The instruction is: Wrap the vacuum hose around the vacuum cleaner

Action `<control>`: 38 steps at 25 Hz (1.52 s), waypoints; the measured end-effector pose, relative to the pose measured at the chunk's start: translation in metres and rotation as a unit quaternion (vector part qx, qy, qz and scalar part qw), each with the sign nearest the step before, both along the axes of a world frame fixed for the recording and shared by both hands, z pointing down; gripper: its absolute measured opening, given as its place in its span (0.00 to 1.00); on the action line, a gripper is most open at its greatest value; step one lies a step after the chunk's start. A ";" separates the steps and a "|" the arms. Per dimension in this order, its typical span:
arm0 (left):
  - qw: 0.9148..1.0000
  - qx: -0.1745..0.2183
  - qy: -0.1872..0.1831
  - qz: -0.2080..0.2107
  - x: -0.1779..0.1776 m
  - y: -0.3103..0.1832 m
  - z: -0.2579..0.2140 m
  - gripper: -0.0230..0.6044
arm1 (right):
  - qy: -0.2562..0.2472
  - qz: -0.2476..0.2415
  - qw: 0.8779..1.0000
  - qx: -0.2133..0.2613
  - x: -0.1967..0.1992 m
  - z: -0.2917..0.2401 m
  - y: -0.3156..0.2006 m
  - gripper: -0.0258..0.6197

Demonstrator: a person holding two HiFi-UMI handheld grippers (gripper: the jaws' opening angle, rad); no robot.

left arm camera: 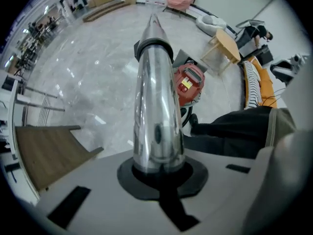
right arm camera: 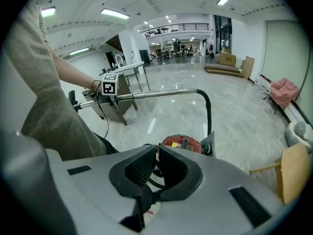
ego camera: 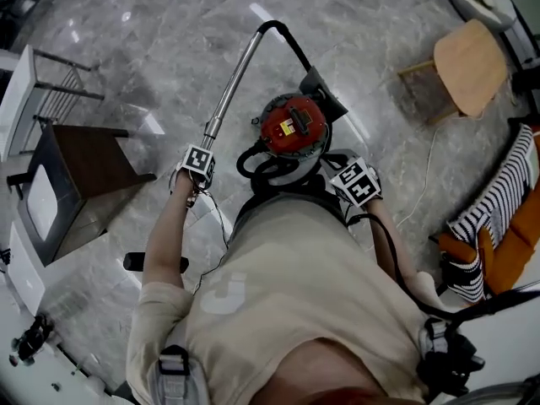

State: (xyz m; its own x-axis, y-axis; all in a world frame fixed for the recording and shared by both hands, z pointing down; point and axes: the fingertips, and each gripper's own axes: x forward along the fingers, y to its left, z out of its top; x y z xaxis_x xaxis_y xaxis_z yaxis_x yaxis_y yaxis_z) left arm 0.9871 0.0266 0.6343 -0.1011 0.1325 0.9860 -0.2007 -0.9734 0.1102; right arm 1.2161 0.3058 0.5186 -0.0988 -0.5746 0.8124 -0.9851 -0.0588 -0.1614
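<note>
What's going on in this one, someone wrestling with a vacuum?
A person stands over a red canister vacuum cleaner on a marble floor. The left hand-held gripper is clamped on the metal wand, holding it slanted away from the person. The black hose lies in loops against the canister's near side. The right hand-held gripper hangs just beside those loops, jaws together with nothing visibly between them.
</note>
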 end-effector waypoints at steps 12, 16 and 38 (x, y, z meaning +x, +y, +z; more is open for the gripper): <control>0.992 0.045 -0.063 -0.101 -0.163 0.074 -0.001 0.05 | -0.078 -0.149 0.986 0.005 -0.002 0.039 0.017 0.08; 0.992 0.060 -0.040 -0.108 -0.199 0.097 0.005 0.05 | -0.071 -0.193 0.978 -0.027 -0.022 0.055 0.025 0.08; 0.992 -0.018 0.110 -0.064 -0.372 0.129 0.085 0.05 | -0.490 0.141 0.860 0.024 -0.441 0.123 -0.221 0.63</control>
State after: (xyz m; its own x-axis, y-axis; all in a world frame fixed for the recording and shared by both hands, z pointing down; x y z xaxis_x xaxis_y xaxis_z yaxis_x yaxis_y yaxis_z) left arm 0.6150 0.1557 0.7192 0.1352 0.1664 0.9767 -0.2896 -0.9361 0.1996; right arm 0.7750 0.0844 0.6413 -0.5739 -0.7185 0.3929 -0.3224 -0.2429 -0.9149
